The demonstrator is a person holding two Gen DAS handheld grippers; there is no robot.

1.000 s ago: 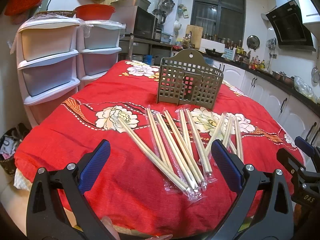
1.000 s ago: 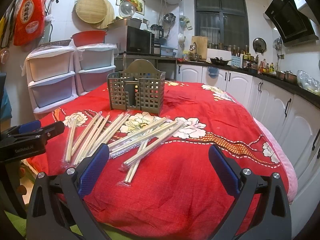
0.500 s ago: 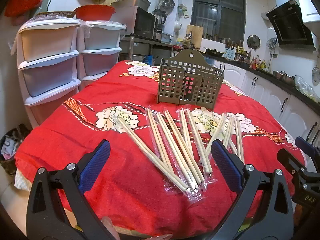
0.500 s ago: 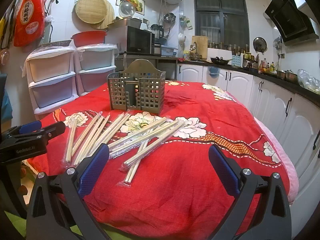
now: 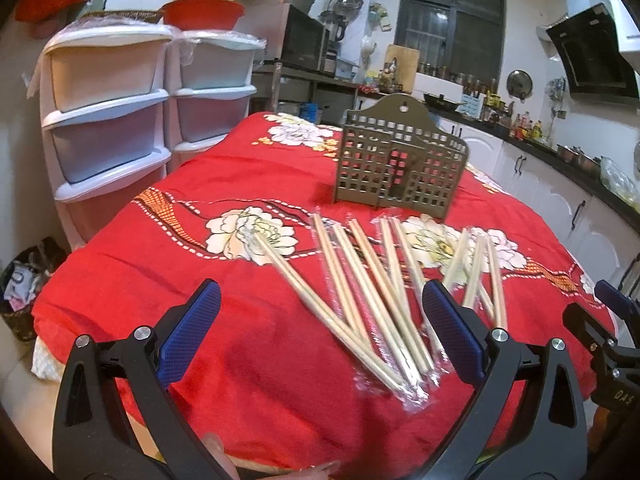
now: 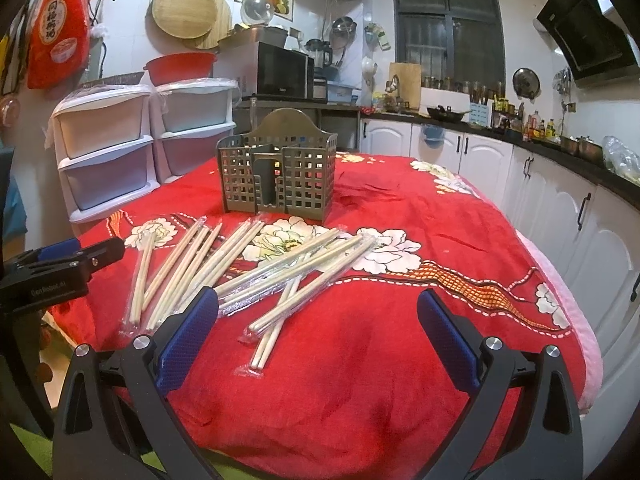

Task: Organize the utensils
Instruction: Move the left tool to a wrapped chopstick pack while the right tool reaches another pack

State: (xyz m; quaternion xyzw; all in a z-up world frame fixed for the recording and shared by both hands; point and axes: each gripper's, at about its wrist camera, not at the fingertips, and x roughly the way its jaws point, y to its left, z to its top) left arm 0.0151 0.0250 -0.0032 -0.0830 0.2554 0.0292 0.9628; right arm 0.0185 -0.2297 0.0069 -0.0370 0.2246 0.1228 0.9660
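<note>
Several pairs of wooden chopsticks in clear plastic sleeves [image 5: 372, 292] [image 6: 280, 268] lie fanned out on a red flowered tablecloth [image 5: 248, 360] [image 6: 380, 360]. Behind them stands a grey-brown lattice utensil holder [image 5: 400, 164] [image 6: 280, 176], upright with nothing visible inside. My left gripper [image 5: 320, 312] is open near the table's front edge, its blue pads either side of the nearest chopstick ends and apart from them. My right gripper [image 6: 318, 312] is open too, hovering just in front of the right-hand bundle, holding nothing. Each gripper shows at the edge of the other's view.
White plastic drawer units [image 5: 108, 108] [image 6: 104, 148] stand left of the table. White kitchen cabinets [image 6: 560, 208] and a dark counter run along the right. A bin with rubbish [image 5: 24, 280] sits on the floor at the left. A fingertip [image 5: 212, 444] shows below the left gripper.
The left wrist view has tilted slightly, so the holder and chopsticks sit a little further right and lower. The right gripper has barely moved. Both grippers stay open.
</note>
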